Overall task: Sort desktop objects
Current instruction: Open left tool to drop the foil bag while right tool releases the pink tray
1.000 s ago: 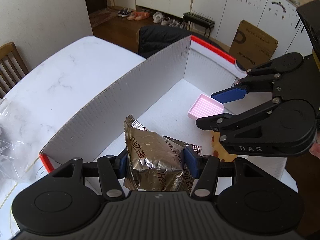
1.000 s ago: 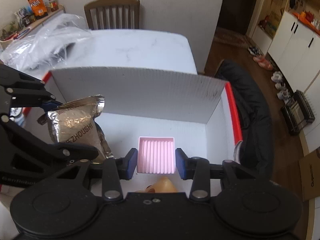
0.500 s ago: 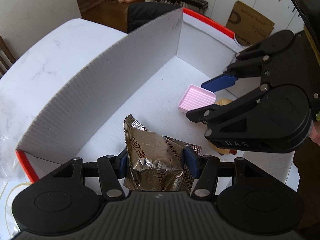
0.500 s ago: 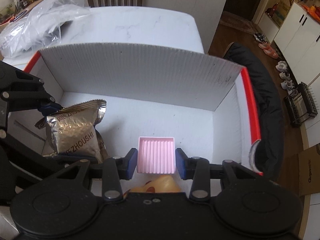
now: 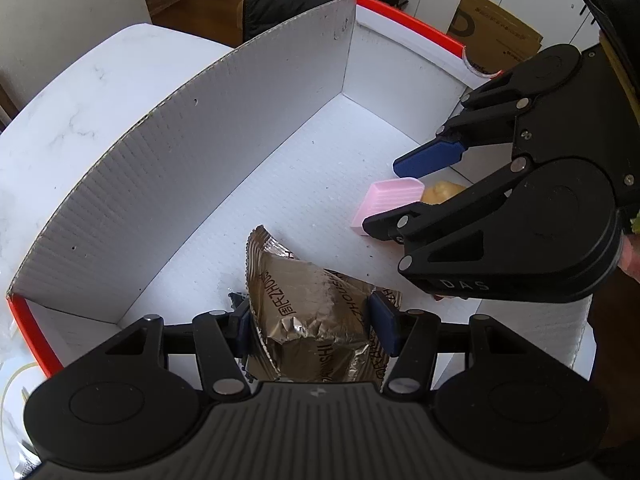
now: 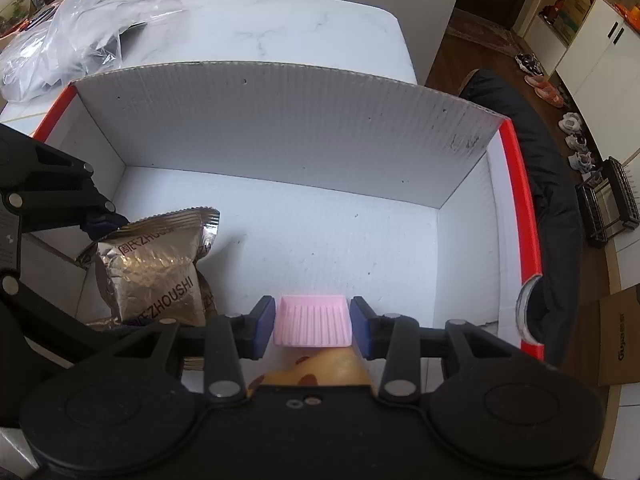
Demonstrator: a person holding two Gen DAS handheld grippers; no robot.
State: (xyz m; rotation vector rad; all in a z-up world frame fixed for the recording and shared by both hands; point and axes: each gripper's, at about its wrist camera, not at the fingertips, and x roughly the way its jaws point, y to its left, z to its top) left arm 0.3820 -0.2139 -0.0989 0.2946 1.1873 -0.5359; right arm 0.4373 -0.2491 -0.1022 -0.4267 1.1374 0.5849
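— Inside the box [image 6: 280, 128], what is down on the floor?
— A pink tray [image 6: 312, 320] near the front edge, lying between the right gripper [image 6: 312, 324]'s blue pads [image 6: 262, 326]. The jaws are opening; a thin gap shows on each side, so nothing is pinched.
— And the left gripper [image 5: 312, 328]?
— Clamped on a foil pouch [image 5: 308, 320], toward the box's left end, pads pressed into its crumpled sides. I can't tell whether the pouch touches the floor.
— Anything else near the tray?
— A yellow, brown-spotted thing [image 6: 316, 368] just behind it, mostly hidden. The box sits on a marble table [image 6: 280, 28], a plastic bag [image 6: 88, 20] at the table's far left corner.
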